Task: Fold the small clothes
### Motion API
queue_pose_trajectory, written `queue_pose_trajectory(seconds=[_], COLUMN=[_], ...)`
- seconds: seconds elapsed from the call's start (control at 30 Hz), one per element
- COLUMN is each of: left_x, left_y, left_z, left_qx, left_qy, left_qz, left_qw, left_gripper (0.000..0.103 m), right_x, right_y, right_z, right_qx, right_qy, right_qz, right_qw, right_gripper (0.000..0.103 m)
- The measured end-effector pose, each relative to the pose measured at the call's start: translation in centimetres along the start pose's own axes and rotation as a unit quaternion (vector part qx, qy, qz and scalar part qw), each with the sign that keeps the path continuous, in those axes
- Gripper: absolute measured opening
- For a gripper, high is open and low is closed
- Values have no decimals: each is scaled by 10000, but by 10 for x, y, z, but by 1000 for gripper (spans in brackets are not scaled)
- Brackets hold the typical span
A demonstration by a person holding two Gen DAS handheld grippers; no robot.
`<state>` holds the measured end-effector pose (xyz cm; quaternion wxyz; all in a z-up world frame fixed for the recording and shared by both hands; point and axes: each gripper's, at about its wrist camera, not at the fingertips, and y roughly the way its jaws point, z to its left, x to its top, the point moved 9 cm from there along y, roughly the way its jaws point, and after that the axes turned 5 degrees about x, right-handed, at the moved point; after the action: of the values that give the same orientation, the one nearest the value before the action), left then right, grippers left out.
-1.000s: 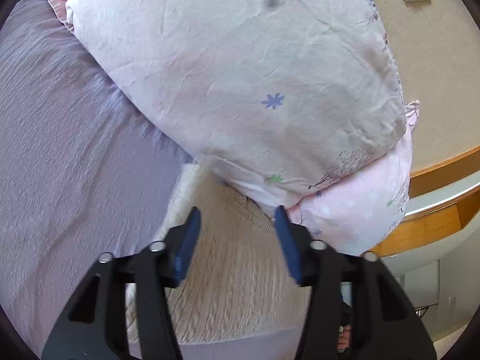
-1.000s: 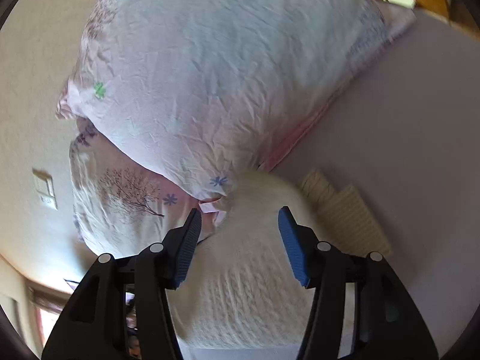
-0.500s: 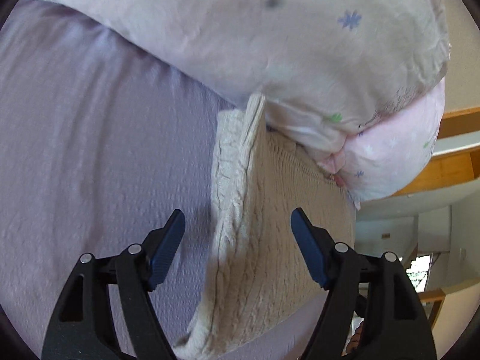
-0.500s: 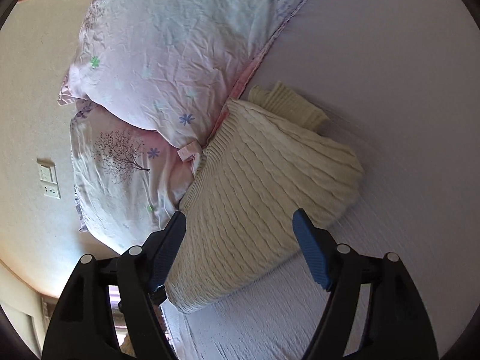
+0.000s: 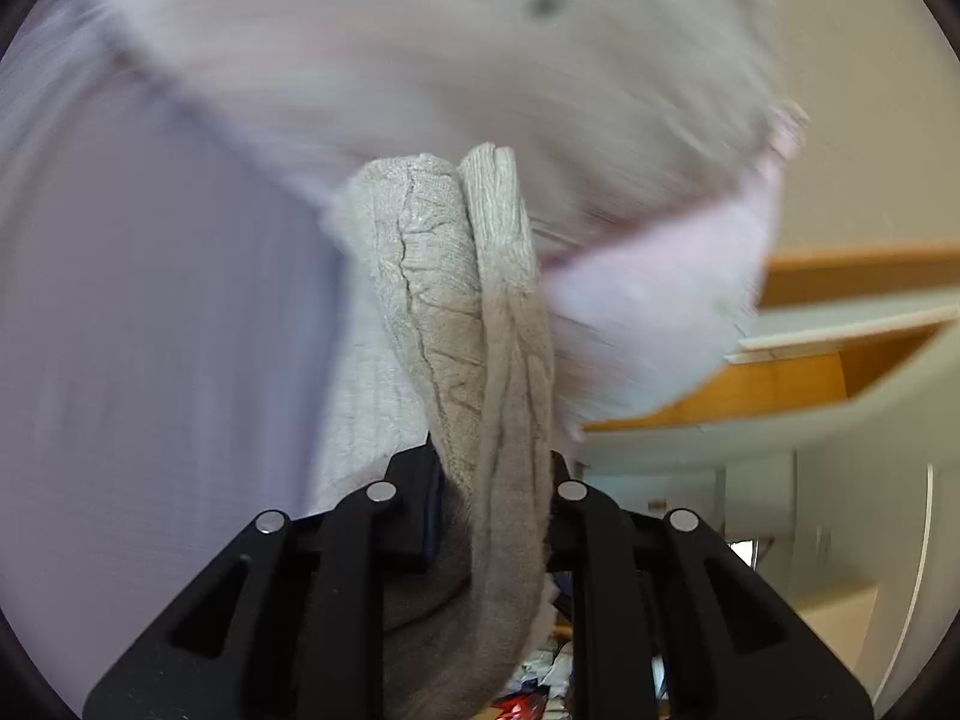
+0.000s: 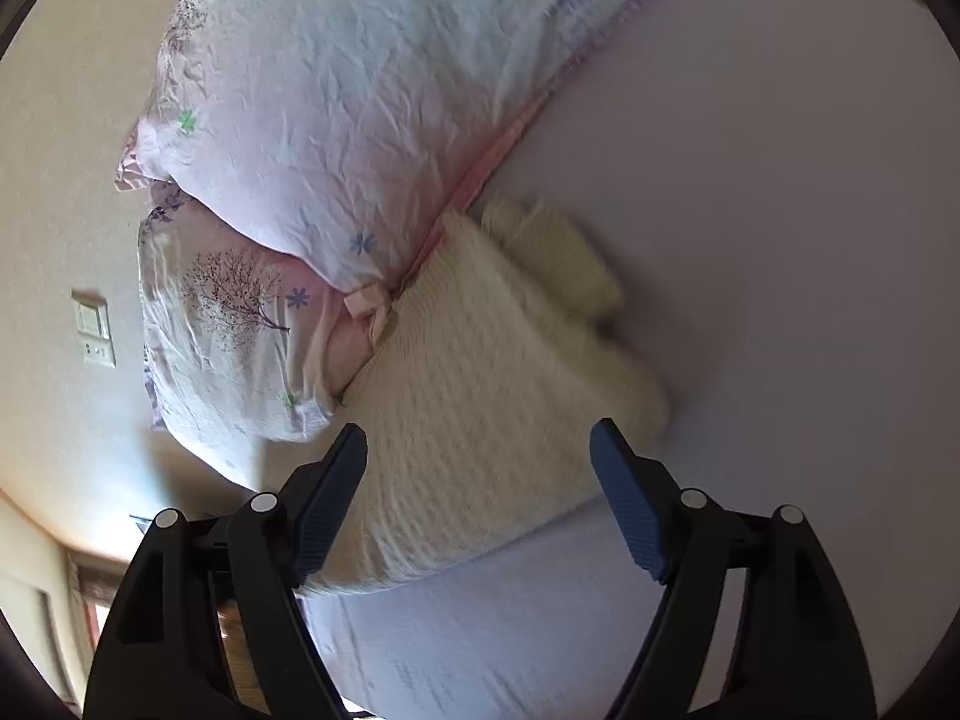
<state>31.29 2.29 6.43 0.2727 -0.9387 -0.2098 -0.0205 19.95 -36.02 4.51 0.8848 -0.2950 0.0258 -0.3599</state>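
Left tongs [image 5: 492,474] are clamped on a bunched fold of the cream knitted sweater [image 5: 462,300], which rises between the two fingers toward the blurred pillows [image 5: 480,60]; right tongs [image 6: 477,480] stand wide apart above the same sweater [image 6: 480,408], touching nothing; the sweater lies on the lilac sheet [image 6: 780,240], its upper edge pressed against two stacked flowered pillows [image 6: 336,120]; a wall switch [image 6: 93,327] shows beside them.
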Motion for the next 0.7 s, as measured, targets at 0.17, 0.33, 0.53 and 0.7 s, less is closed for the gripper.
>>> queue_pose_trajectory(seconds=[0.17,0.33,0.53,0.7], left_x=[-56,-119,-67,-73], left_y=[107,173,104,99], left_z=[-142,-177,-93,-48], left_qx=[-738,-1364,336,1135], left_qy=[328,-43,191,30], left_qz=[521,1592,212,227], left_qw=[9954,9778,9990,9933], left_gripper=[28,45,73,77], right_x=[45,74,85,83], right_y=[-25,-48,-27,16], right_z=[0,-17,-22,-32], right_qx=[21,-3,80,-254], right_qy=[-421,-306,-355,-300], right_qz=[-243,-405,256,835], right_qw=[9988,9987,9990,9957], right_gripper=[78,78,78,72])
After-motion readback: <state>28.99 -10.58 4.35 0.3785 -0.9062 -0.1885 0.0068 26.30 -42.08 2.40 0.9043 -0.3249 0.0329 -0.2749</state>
